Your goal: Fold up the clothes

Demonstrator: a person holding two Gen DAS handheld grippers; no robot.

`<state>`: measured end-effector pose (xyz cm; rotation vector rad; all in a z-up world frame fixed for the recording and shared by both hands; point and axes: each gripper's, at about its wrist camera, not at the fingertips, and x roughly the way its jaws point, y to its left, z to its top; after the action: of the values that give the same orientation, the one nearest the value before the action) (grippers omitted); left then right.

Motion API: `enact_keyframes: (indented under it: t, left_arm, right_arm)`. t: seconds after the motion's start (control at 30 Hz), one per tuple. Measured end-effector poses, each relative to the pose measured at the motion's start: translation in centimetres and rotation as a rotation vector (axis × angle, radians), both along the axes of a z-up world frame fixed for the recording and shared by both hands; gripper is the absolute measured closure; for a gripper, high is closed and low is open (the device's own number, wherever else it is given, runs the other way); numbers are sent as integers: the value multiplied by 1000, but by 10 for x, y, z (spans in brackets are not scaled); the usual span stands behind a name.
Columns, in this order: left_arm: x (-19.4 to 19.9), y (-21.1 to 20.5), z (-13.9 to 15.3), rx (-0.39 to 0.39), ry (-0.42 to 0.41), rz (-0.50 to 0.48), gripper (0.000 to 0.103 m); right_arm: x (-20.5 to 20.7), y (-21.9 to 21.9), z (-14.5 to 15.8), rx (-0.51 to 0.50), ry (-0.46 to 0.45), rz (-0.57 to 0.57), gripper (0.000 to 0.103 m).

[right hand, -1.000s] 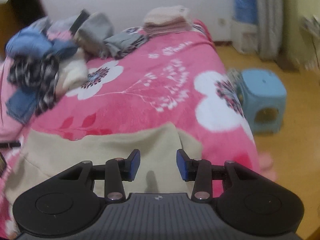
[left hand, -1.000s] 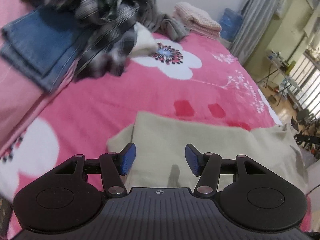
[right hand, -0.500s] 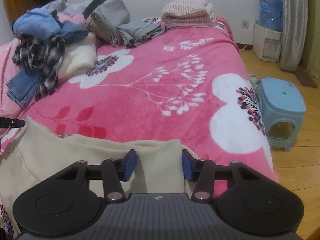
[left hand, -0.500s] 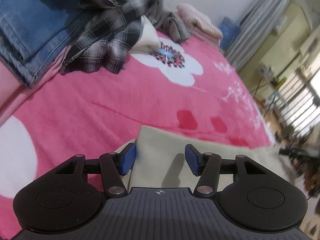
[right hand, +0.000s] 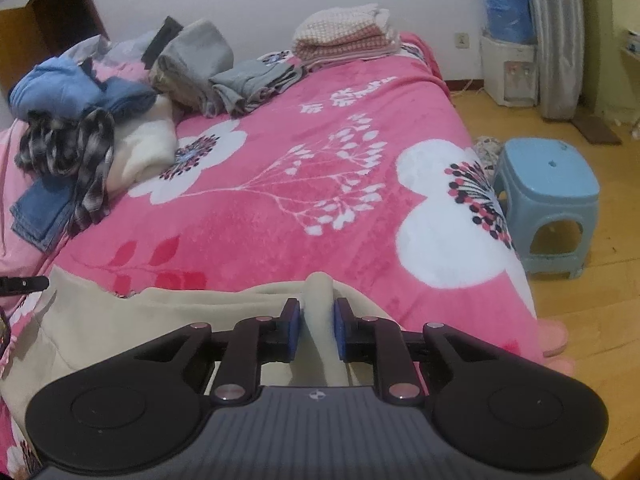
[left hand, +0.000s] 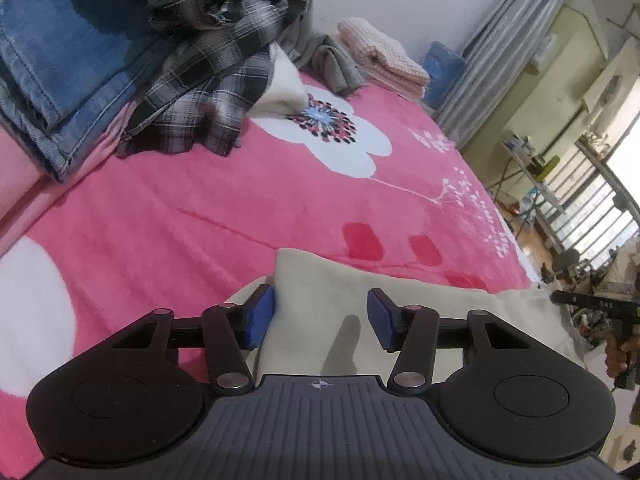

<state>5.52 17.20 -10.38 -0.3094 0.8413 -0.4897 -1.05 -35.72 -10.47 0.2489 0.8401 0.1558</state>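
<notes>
Our bed [right hand: 360, 184] carries the beige garment [right hand: 120, 320] spread along its near edge, with unfolded clothes [right hand: 80, 136] heaped at the far left corner. Our right hand-held gripper [right hand: 316, 330], apart half a second ago, now pinches a raised ridge of the garment, so a fold can begin. Our left hand-held gripper [left hand: 320, 318] stays apart over its left corner.

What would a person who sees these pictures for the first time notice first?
The bright pink fleece blanket with white flowers covers the whole bed. At its near edge lies a beige cloth garment: the right gripper pinches a fold of it, while the left gripper is open over it. An unfolded pile of jeans and plaid shirt sits at the far left.
</notes>
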Motion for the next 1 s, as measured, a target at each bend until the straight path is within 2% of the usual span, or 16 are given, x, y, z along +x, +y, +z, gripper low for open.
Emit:
enact_keyframes:
  t: [0.1,0.13,0.17,0.3,0.4,0.47,0.53,0.73,1.0]
  left_arm:
    - [-1,1,-1,-1,-4,24,76]
    - [-2,1,-2,-1,-5,32,80]
    - [-2,1,-2,-2,-6,39,83]
    - [-6,1,-1,-2,-15,61,91]
    - [-13,0,4,20,-46,76,96]
    - [-17,-2,7,36,-67,86,98]
    - [-22,-3,11,51,-87,96,99]
    - [-35,4,23,75,-135,136,100]
    - [-29,5,13,96,-101,153,100]
  right_arm:
    - [-3,2,0,-7,2,20,69]
    - [-4,3,0,-11,2,29,59]
    - [-6,5,1,-23,-6,44,56]
    - [-3,8,1,-66,-30,69,55]
    - [2,11,-1,-89,-47,97,62]
    - [0,15,2,-103,-66,114,85]
    - [-4,18,5,-120,-90,118,96]
    - [-19,16,30,-90,-215,80,99]
    - [1,12,13,-58,-200,43,99]
